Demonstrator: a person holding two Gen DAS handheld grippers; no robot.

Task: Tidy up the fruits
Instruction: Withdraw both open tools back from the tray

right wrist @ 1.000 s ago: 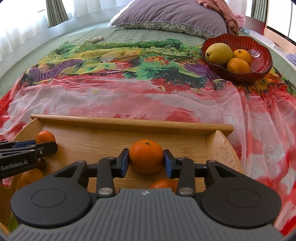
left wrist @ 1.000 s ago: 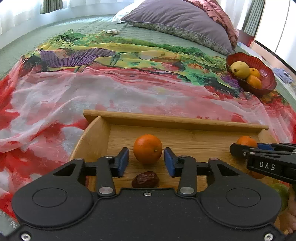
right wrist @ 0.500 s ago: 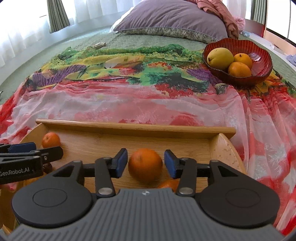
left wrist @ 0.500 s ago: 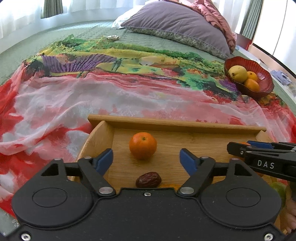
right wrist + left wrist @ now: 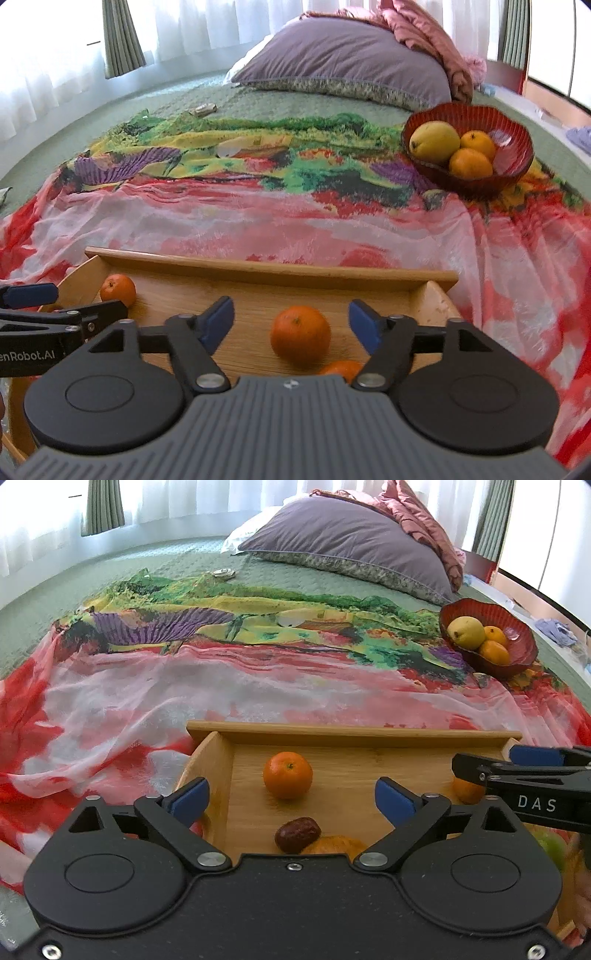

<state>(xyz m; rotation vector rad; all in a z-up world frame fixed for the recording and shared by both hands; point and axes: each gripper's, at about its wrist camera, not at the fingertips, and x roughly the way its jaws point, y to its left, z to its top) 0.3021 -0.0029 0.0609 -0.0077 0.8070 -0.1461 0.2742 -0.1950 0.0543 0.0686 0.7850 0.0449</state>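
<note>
Both grippers spread wide over the wooden tray on the bed, left gripper facing one orange, right gripper facing another orange; each looks light, firm, round, likely to roll, so pinch across the widest middle.

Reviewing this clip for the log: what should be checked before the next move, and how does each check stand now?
1. Left tool open: ok.
2. Right tool open: ok.
3. Orange free between left pads, on tray: ok.
4. Orange free between right pads: ok.
5. Bowl has room beside pear: ok.
6. Date clear of the left tool: cannot tell.
</note>
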